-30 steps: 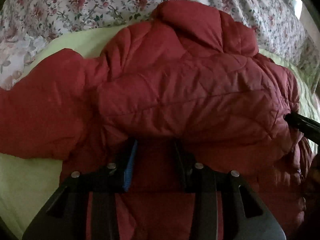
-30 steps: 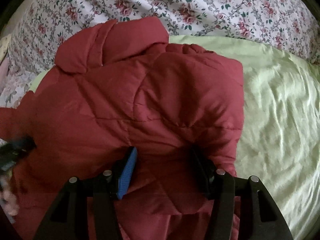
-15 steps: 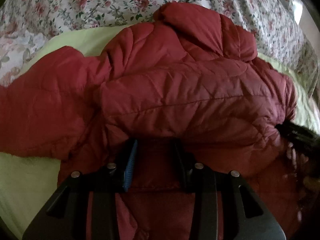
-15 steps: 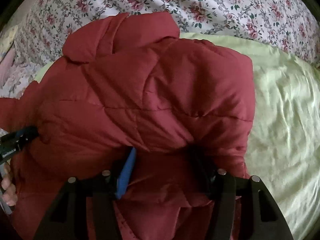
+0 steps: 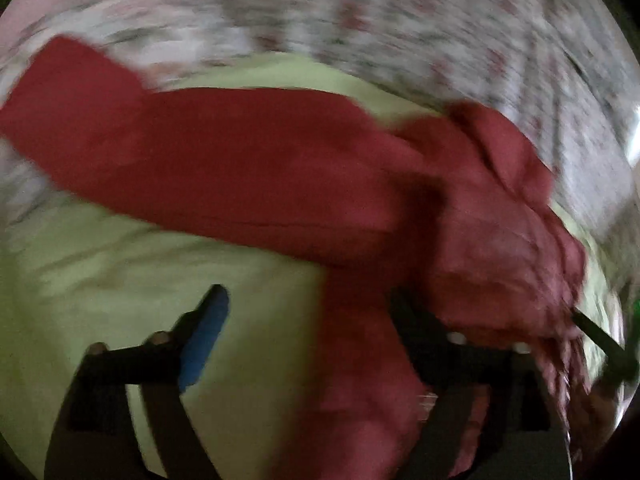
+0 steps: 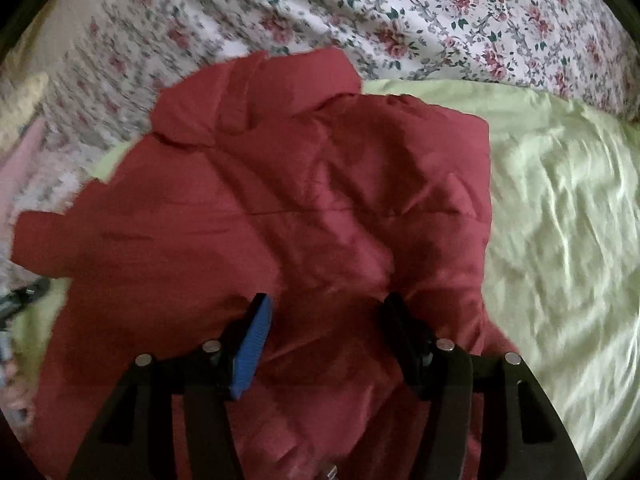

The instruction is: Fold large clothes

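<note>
We see one red quilted jacket (image 6: 304, 216) lying on a pale green sheet (image 6: 560, 208), which is spread over a floral bedcover (image 6: 460, 16); we count one of each, and two grippers. Through the right wrist camera, the right gripper (image 6: 326, 330) stands with its jaws set moderately apart, a fold of the jacket's lower part bunched between the blue pad (image 6: 252, 354) and the black finger opposite, the cloth touching both, so it appears to hold the fabric. The jacket's collar (image 6: 260, 92) points away toward the bedcover, and one sleeve (image 6: 52, 240) reaches to the left edge of that view. The left wrist picture is heavily blurred. There the left gripper (image 5: 308, 308) has its jaws spread wide: its blue pad (image 5: 204, 340) hangs over the bare green sheet (image 5: 120, 264), touching nothing we can make out, while the black finger on the other side lies against the jacket (image 5: 460, 240). One long sleeve (image 5: 180, 160) stretches leftward across the sheet toward the bedcover (image 5: 400, 20). At the right rim a dark bar shows, too blurred for us to identify.
</note>
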Motion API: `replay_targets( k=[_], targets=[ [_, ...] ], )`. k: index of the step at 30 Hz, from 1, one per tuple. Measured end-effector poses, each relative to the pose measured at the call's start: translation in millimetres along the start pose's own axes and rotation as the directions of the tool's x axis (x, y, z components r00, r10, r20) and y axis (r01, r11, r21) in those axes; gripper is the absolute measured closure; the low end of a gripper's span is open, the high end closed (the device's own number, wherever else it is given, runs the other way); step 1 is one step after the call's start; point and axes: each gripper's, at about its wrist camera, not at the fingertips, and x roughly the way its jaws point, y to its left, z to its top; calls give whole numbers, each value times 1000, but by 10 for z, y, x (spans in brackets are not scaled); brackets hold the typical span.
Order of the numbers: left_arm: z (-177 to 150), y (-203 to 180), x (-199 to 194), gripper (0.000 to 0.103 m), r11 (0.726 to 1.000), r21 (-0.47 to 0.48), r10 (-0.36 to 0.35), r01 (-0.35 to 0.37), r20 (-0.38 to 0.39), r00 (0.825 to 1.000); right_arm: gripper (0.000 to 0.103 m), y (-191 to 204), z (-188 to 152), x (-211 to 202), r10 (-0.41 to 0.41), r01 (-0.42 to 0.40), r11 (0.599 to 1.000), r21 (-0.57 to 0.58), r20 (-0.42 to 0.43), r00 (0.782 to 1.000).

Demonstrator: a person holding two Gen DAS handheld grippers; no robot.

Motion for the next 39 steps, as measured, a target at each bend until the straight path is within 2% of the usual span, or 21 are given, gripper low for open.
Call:
replay_targets(
  k=[4,7,10,14,19,25,27,28,29,31,34,39],
  targets=[
    [126,724,9,19,984,-150,104,-101,9,995,37,166,-101,-373,86,-85,996,-14,26,996],
    [212,1217,69,19,948,-275,160,-157,-11,987,34,305,-218,-590,136,-135,990,-36,21,991],
    [283,1501,108,19,920,-339,206,-196,-6,978,34,403,-336,-700,172,-172,984,-36,1,985],
    [427,1651,132,19,903,-374,237,-212,20,971,34,505,-485,-815,206,-207,978,-34,-14,978],
    [624,1682,156,19,899,-382,256,-215,60,965,34,545,-620,-846,196,-197,979,-42,-33,980],
    [850,1776,211,19,890,-379,302,-252,79,950,34,492,-768,-851,191,-192,981,-7,-57,980],
    [885,1767,220,29,896,-366,303,-251,91,949,34,478,-795,-858,183,-184,983,-8,-60,981],
    [903,1750,226,56,904,-355,290,-239,97,952,34,470,-804,-864,178,-179,984,-9,-60,982],
    [929,1726,243,77,913,-343,268,-220,99,958,34,470,-811,-869,176,-177,984,-8,-60,983],
    [930,1659,192,89,924,-323,253,-204,115,961,34,462,-823,-886,177,-178,984,-7,-54,983],
    [872,1484,22,94,948,-274,212,-162,163,964,34,434,-826,-896,179,-179,984,2,-45,983],
    [763,1002,-285,95,983,-164,116,-78,237,965,34,432,-815,-879,181,-181,983,13,-43,983]
  ],
)
